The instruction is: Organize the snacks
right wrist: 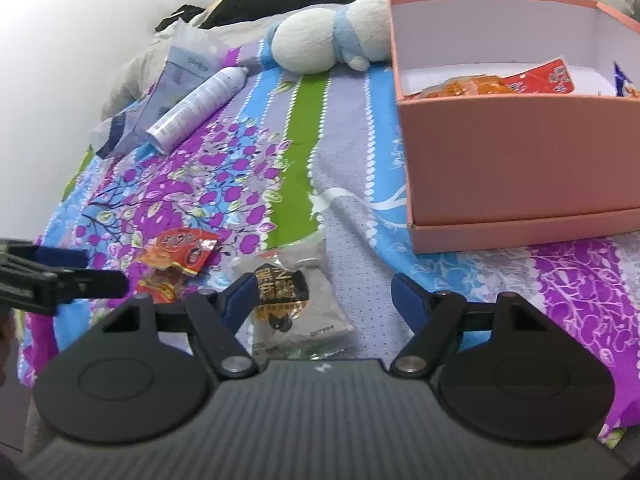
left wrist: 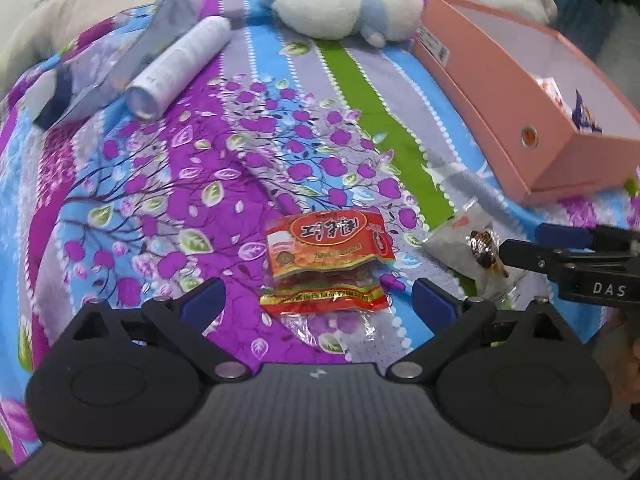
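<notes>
Left gripper [left wrist: 316, 294] hangs w/ jaws spread wide over red snack packet [left wrist: 326, 262]; packet lies flat on floral bedsheet [left wrist: 168, 184] between the pads, neither touching it. Right gripper [right wrist: 324, 300] also apart, holding nothing; grey snack packet [right wrist: 296, 300] on sheet between its fingers, nearer the left pad, contact unclear. Pink box [right wrist: 520, 152] sits farther back on the right w/ orange and red packets inside; spray can [left wrist: 180, 68] & plush toy [left wrist: 344, 8] at far side.
</notes>
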`<action>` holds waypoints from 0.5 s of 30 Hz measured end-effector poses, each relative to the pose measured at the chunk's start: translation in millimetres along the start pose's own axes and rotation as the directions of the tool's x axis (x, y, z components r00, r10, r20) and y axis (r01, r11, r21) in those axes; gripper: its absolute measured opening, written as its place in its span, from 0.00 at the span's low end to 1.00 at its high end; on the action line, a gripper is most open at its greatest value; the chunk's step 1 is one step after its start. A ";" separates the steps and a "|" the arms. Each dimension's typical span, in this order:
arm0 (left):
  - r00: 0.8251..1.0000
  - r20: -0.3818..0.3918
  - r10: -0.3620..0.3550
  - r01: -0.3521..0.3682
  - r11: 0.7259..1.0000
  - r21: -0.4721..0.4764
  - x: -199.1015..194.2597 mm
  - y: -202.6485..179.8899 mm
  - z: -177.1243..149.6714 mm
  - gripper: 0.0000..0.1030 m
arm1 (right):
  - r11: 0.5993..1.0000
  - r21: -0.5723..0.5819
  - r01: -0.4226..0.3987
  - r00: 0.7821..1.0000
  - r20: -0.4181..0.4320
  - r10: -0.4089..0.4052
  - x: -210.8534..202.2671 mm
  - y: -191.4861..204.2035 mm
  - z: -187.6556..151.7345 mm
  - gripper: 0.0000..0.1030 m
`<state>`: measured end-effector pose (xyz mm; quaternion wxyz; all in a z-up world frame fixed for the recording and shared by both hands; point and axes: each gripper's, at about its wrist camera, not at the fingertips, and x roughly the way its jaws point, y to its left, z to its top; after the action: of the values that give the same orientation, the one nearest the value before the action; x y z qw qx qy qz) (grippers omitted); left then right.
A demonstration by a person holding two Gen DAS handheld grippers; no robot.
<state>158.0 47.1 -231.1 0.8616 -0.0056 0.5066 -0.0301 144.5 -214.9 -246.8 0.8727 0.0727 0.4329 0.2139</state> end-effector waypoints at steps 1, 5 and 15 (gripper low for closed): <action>1.000 -0.005 -0.012 0.012 1.000 0.003 4.5 0.2 1.2 0.98 | 1.000 -0.005 -0.010 1.000 -0.006 0.010 1.7 0.8 -0.4 0.73; 0.999 -0.033 -0.019 0.018 1.000 -0.013 25.0 2.2 2.9 0.98 | 0.997 -0.064 -0.042 0.999 -0.035 0.040 9.6 12.2 -3.5 0.73; 0.997 -0.075 0.010 -0.010 1.000 -0.003 65.8 -2.1 4.5 0.97 | 0.994 -0.113 -0.011 0.995 -0.101 -0.001 31.3 20.3 -6.3 0.66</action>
<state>193.7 41.1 -286.2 0.8422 -0.0032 0.5386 -0.0252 150.0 -183.4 -267.0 0.8518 0.0132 0.4636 0.2436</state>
